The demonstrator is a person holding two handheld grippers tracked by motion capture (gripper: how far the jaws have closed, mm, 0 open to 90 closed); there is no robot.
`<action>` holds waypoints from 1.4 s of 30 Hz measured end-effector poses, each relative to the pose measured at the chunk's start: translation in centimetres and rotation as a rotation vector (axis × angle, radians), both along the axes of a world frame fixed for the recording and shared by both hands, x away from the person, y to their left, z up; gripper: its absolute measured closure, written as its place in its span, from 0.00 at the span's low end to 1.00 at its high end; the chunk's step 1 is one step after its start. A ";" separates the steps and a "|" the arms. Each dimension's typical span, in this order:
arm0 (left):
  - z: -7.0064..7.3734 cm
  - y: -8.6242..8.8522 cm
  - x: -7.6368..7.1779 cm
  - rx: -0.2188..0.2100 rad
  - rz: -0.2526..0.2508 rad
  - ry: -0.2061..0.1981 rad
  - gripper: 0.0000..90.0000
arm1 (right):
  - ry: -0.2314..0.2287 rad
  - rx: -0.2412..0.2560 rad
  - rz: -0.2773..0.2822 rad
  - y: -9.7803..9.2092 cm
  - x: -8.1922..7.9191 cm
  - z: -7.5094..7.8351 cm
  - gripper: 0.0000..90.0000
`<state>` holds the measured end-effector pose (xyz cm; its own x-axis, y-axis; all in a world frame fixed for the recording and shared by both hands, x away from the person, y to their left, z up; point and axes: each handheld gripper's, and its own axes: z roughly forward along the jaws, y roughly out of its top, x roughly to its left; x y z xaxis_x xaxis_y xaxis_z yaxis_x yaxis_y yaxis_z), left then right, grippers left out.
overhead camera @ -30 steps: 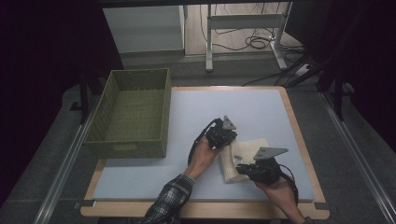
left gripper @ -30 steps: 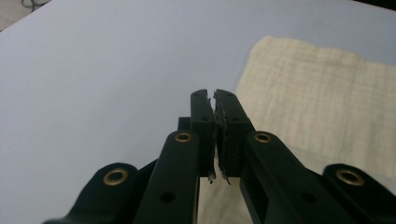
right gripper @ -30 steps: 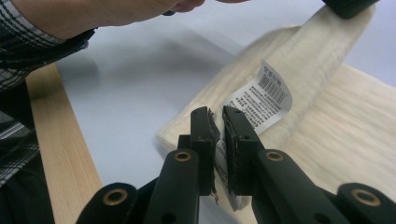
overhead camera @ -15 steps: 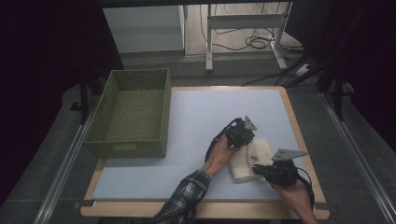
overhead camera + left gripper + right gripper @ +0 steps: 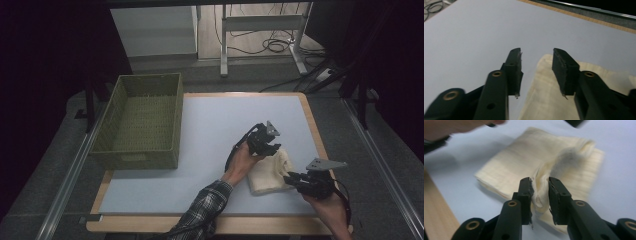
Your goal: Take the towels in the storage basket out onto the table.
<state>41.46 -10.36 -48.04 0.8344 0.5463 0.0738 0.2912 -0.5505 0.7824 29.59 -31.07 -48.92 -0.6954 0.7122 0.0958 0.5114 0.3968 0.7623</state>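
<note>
A folded cream cloth (image 5: 266, 175) lies on the pale blue table top (image 5: 215, 120) near the front right. In the right gripper view my right gripper (image 5: 539, 184) is shut on a raised fold of the cloth (image 5: 524, 160). From above, that right gripper (image 5: 290, 178) sits at the cloth's right edge. My left gripper (image 5: 271, 147) hovers at the cloth's far edge. Its jaws stand open in the left gripper view (image 5: 536, 53), with the cloth (image 5: 544, 97) below and nothing between them.
An empty green woven basket (image 5: 142, 120) stands at the table's left side. The table's wooden right edge (image 5: 316, 140) runs close to the cloth. Floor rails, desk legs and cables lie beyond the table.
Both hands and the cloth have shifted to the right across the table, closer to its right edge. The right gripper stays on the cloth.
</note>
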 end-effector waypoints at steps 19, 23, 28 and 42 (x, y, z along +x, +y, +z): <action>-2.6 9.6 0.3 0.046 0.186 0.139 0.17 | 0.044 -0.024 -0.016 -0.8 0.1 0.1 0.77; -3.7 11.8 0.1 0.072 0.220 0.175 0.12 | 0.071 -0.047 -0.004 0.8 1.0 -1.0 0.70; -5.2 14.2 -0.4 0.061 0.266 0.210 0.08 | 0.081 -0.098 0.012 1.9 1.4 -1.9 0.90; -6.4 15.3 -1.3 0.016 0.270 0.157 0.08 | -0.017 -0.099 0.011 1.8 0.3 3.0 0.98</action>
